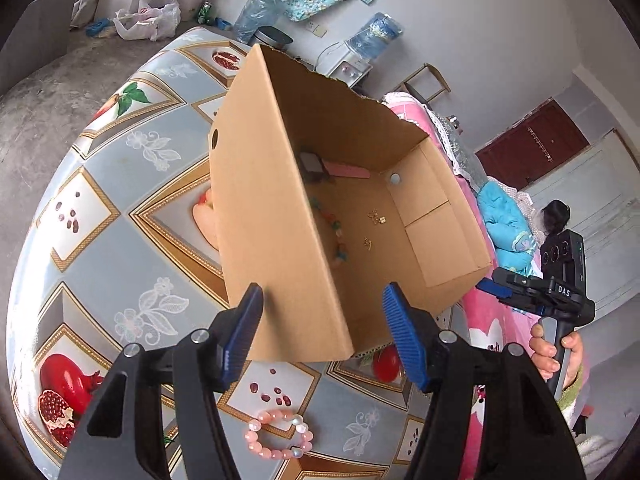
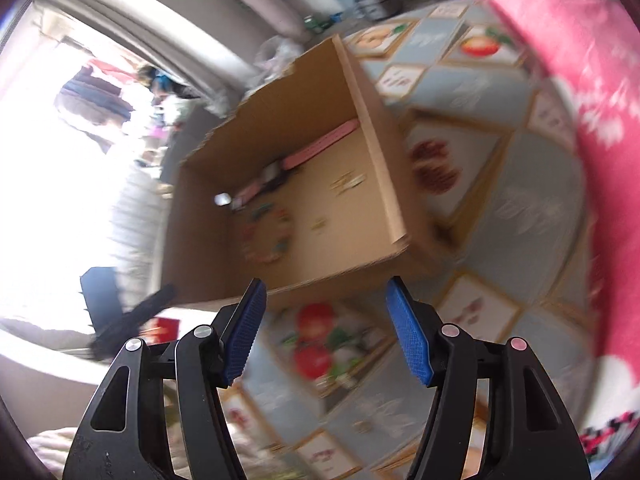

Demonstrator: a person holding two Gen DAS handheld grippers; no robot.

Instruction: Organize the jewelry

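An open cardboard box (image 1: 272, 200) stands on the table. Inside it lie a pink case (image 1: 346, 170), a bracelet of coloured beads (image 1: 338, 236) and small gold pieces (image 1: 375, 218). My left gripper (image 1: 324, 332) hangs open and empty over the box's near corner. Below it, on the table, lies a pink bead bracelet (image 1: 278, 434). The right gripper (image 1: 494, 285) shows at the box's right, held by a hand (image 1: 548, 354). The right wrist view is blurred: my right gripper (image 2: 326, 328) is open and empty just short of the box (image 2: 384, 168), with the pink case (image 2: 320, 144) and beads (image 2: 272, 232) inside.
The table has a grey cloth with fruit prints (image 1: 100, 240). A pink blanket (image 1: 480, 320) lies along its right side, with blue bedding (image 1: 504, 220) and a person's dark hair (image 1: 554, 216) beyond. Bags and water bottles (image 1: 252, 16) sit on the concrete floor behind.
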